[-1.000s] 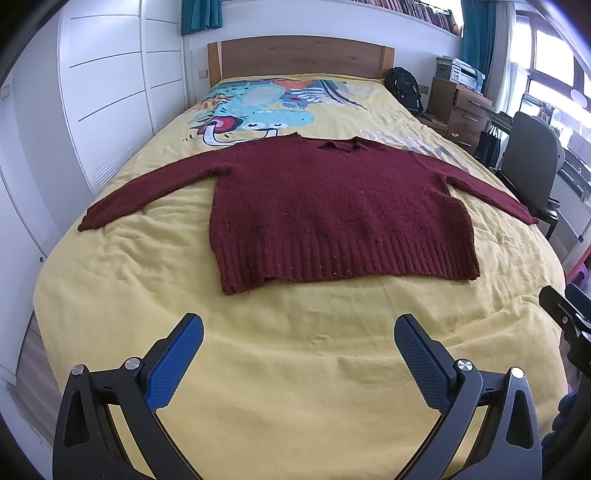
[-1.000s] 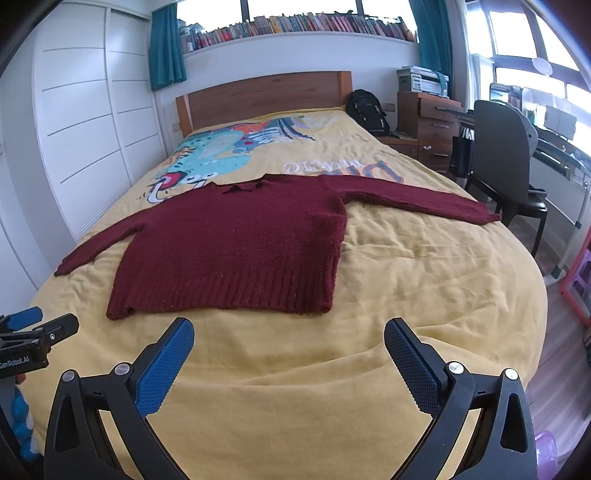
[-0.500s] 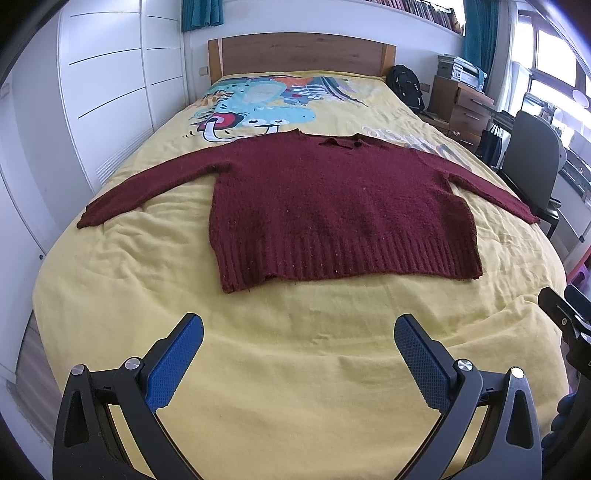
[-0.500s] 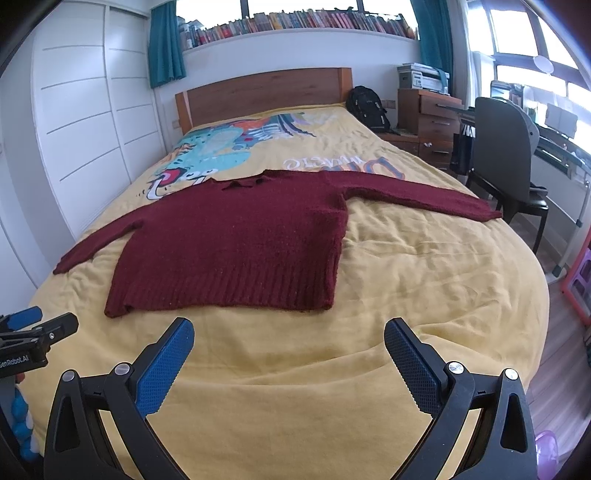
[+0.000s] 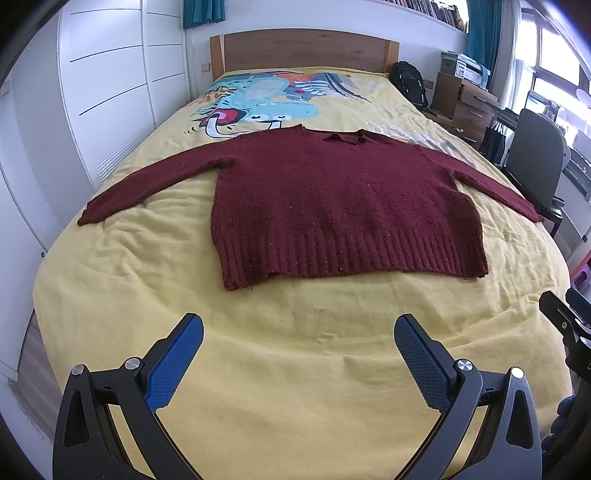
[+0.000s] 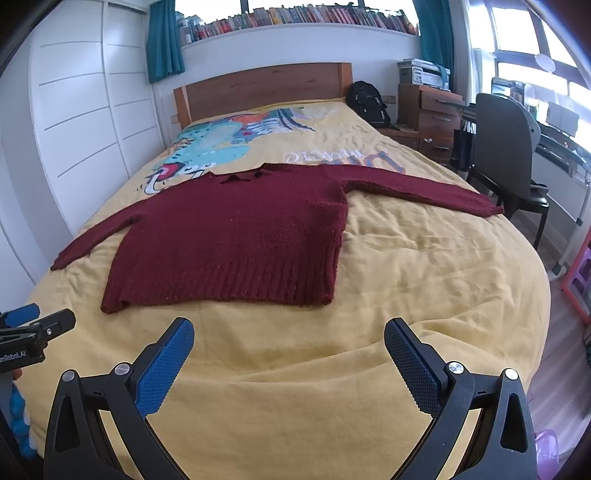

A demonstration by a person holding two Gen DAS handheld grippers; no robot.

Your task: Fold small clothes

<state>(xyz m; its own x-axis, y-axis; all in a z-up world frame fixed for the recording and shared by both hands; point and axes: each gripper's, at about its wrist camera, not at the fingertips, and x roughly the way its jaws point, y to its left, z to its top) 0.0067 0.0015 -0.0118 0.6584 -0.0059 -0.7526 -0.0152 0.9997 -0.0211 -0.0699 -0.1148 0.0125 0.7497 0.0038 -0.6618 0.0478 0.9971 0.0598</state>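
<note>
- The maroon sweater [image 5: 343, 206] lies flat mid-bed [image 5: 295, 369], sleeves spread toward both side edges.
- The left gripper [image 5: 299, 343] and the right gripper [image 6: 289, 341] both gape wide over the foot edge, holding nothing.
- Only the right view shows the bookshelf [image 6: 295, 18].

I'm seeing 2 bright, daylit views. Light pours in from the windows [image 6: 532, 40] on the right, which blow out to white glare. The yellow bedspread [image 6: 424, 266] is evenly lit, with only soft shadows in its wrinkles. The maroon sweater [image 5: 343, 206] is sharp enough to show its ribbed knit. Fisheye distortion bends the wardrobe [image 5: 110, 92] lines and rounds the bed, and the corners fall to black vignette. Focus softens slightly toward the rims.
</note>
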